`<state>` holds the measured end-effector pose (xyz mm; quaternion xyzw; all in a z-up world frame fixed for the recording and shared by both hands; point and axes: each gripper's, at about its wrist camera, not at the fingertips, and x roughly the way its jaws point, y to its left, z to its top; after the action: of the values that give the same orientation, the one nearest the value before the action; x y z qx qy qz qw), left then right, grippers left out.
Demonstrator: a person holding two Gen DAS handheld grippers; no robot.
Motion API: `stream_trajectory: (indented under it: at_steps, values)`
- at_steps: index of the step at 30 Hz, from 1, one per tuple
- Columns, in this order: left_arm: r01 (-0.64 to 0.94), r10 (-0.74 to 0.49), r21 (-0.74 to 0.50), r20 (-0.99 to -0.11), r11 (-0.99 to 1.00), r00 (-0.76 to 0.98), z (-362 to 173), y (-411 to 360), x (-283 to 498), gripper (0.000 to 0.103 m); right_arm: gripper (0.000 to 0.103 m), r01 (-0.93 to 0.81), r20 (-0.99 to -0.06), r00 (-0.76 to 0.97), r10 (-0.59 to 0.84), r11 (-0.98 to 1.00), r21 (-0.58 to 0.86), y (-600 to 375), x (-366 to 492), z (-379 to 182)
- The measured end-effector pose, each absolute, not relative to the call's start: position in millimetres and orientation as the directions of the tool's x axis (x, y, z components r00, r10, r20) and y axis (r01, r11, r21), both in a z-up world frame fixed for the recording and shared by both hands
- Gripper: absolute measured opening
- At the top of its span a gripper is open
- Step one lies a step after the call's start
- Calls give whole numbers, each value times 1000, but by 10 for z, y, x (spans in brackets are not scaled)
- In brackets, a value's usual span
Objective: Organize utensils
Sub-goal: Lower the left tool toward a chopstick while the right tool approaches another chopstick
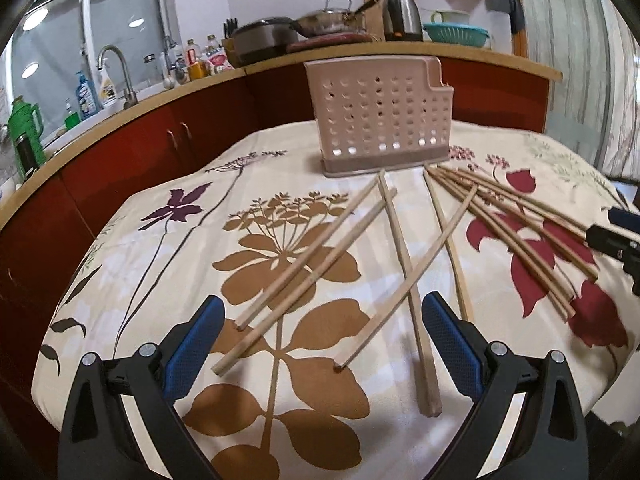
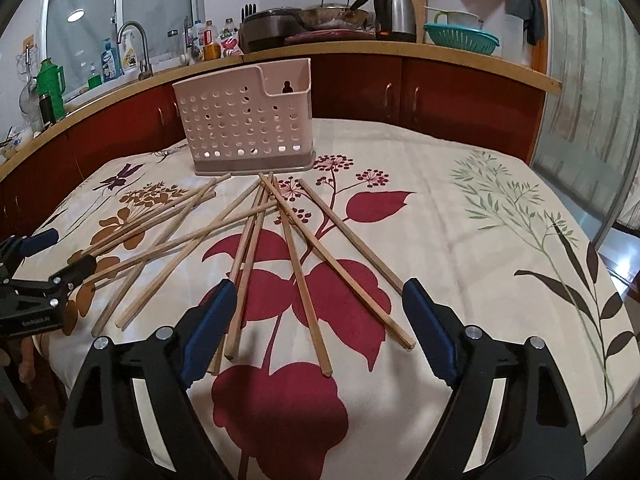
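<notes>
Many wooden chopsticks (image 2: 256, 236) lie spread out on the flowered cloth (image 2: 460, 208) of the bench, just in front of the pink holder (image 2: 244, 124) with holes. The left tool (image 1: 324, 320) and right tool (image 2: 316, 304) hang above them, both spread wide, pinching nothing.

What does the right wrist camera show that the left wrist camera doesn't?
Only the right wrist view shows the keyhole slot inside the utensil holder, the green leaf print, and the left gripper from the side. Only the left wrist view shows the left gripper head-on, open over loose chopsticks, with the right gripper at the frame's edge. Both show the holder with no chopsticks visible in it, chopsticks scattered on the floral tablecloth, and the kitchen counter behind.
</notes>
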<state>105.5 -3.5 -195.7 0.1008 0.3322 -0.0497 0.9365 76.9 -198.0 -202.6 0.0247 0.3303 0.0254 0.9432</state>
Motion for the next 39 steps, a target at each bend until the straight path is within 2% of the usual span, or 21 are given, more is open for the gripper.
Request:
stream_trajectory:
  at_steps: [3,5,6,12,19,26,32,39]
  values:
    - [189,-40,162,-647,969,761,-1997,-73,1099,93,83,-32,-627,776,68,997,69,-1987,795,-2054]
    - [209,-49,165,-662,964,748,-2030,-91,1127,83,83,-31,-631,773,70,997,73,-1988,811,-2066]
    - [227,-64,155,-676,961,734,-2061,-92,1152,70,83,-31,-631,772,71,997,75,-1991,818,-2072]
    - [266,-91,133,-720,955,687,-2181,-97,1218,60,83,-27,-636,768,75,996,85,-2004,863,-2097]
    - [324,-152,97,-734,941,661,-2205,-118,1205,31,83,-21,-644,761,79,995,97,-2025,903,-2141]
    - [381,-167,141,-724,914,669,-2181,-204,1123,21,83,-19,-651,755,80,995,100,-2022,916,-2177]
    - [443,-207,168,-704,881,679,-2117,-307,1024,7,83,-22,-653,753,83,995,101,-2013,918,-2198]
    - [436,-206,172,-692,883,691,-2055,-326,1005,7,83,-27,-655,751,83,995,95,-2001,905,-2199]
